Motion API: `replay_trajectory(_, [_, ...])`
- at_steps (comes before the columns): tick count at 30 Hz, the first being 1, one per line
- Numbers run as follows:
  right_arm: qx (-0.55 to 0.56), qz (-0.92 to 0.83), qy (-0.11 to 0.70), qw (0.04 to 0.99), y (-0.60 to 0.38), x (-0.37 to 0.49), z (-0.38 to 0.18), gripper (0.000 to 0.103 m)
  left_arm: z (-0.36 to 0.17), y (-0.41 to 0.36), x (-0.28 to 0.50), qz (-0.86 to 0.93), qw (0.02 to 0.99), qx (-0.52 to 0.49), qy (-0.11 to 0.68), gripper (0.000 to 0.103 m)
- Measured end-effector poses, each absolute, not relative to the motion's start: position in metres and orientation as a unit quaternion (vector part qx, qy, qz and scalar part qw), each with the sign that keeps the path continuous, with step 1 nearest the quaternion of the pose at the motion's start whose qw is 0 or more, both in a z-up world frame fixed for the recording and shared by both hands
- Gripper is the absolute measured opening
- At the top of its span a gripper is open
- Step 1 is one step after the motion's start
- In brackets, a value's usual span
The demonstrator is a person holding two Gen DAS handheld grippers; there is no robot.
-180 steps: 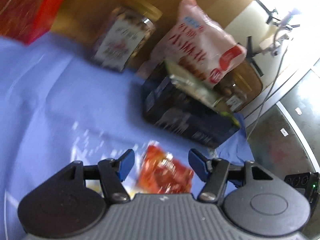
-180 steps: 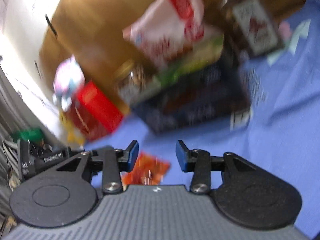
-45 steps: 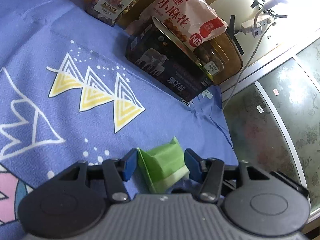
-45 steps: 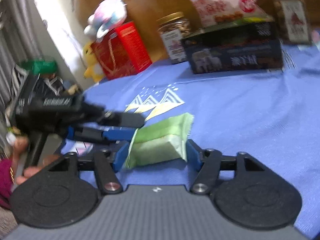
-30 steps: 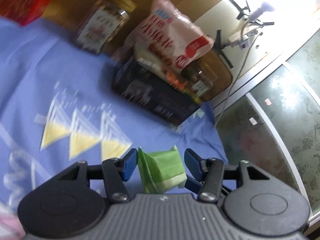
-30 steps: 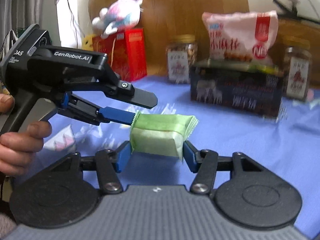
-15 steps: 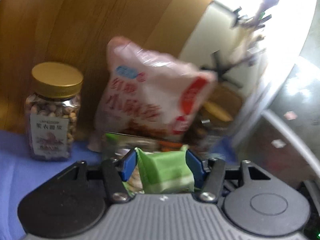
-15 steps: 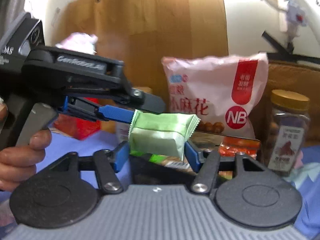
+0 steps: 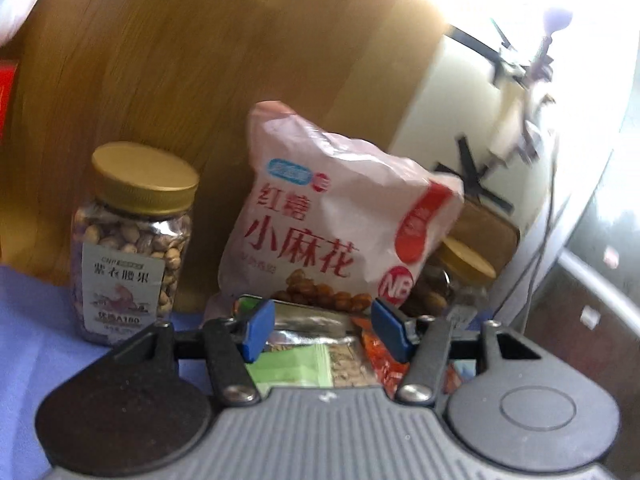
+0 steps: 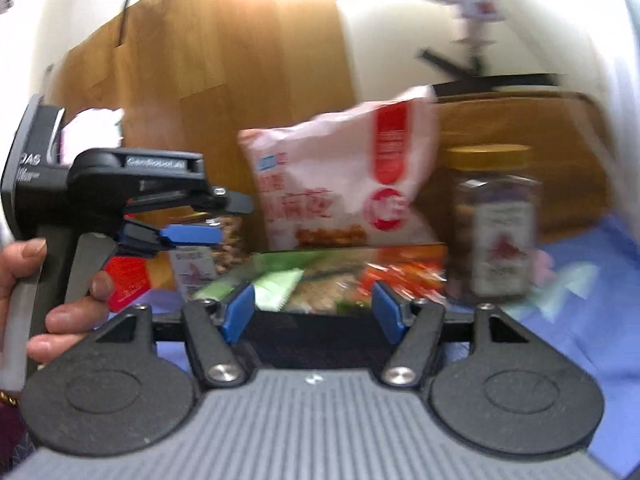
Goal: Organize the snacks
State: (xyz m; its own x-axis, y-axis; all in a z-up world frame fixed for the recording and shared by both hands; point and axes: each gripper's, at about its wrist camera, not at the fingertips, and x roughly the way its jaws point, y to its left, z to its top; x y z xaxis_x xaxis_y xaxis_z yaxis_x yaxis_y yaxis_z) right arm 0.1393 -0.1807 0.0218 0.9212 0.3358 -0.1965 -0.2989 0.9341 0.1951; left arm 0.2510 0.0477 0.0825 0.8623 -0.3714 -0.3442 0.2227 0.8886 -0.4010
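The green snack pack (image 9: 290, 364) lies in the dark box (image 10: 320, 338) among other small packs; it also shows in the right wrist view (image 10: 276, 286). An orange pack (image 9: 384, 360) lies beside it. My left gripper (image 9: 326, 330) is open and empty just above the box; it shows from the side in the right wrist view (image 10: 192, 234). My right gripper (image 10: 314, 308) is open and empty at the box's near edge. A pink snack bag (image 9: 332, 232) leans behind the box.
A nut jar with a gold lid (image 9: 128, 244) stands left of the box on the blue cloth (image 9: 28, 340). A second jar (image 10: 494, 224) stands right of the box. A wooden panel (image 9: 200, 60) rises behind. A red box (image 10: 126, 276) sits at the left.
Both grippers carried the green pack up from the cloth to the dark box. They have now opened, and the pack lies in the box.
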Motion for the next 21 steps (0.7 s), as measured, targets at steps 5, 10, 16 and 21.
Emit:
replay_trajectory(5, [0.147, 0.089, 0.171, 0.97, -0.211, 0.086, -0.005, 0.075, 0.095, 0.021, 0.22, -0.175, 0.962, -0.113, 0.176, 0.055])
replay_trajectory(10, [0.146, 0.079, 0.195, 0.967, -0.228, 0.05, 0.004, 0.075, 0.108, -0.01, 0.188, -0.225, 0.951, -0.108, 0.182, 0.056])
replay_trajectory(16, [0.158, 0.105, 0.192, 0.963, -0.229, 0.027, 0.007, 0.082, 0.111, -0.025, 0.132, -0.244, 0.944, -0.092, 0.201, 0.06])
replay_trajectory(21, [0.16, 0.125, 0.199, 0.959, -0.227, 0.015, 0.003, 0.087, 0.095, -0.02, 0.094, -0.22, 0.948, -0.072, 0.22, 0.083])
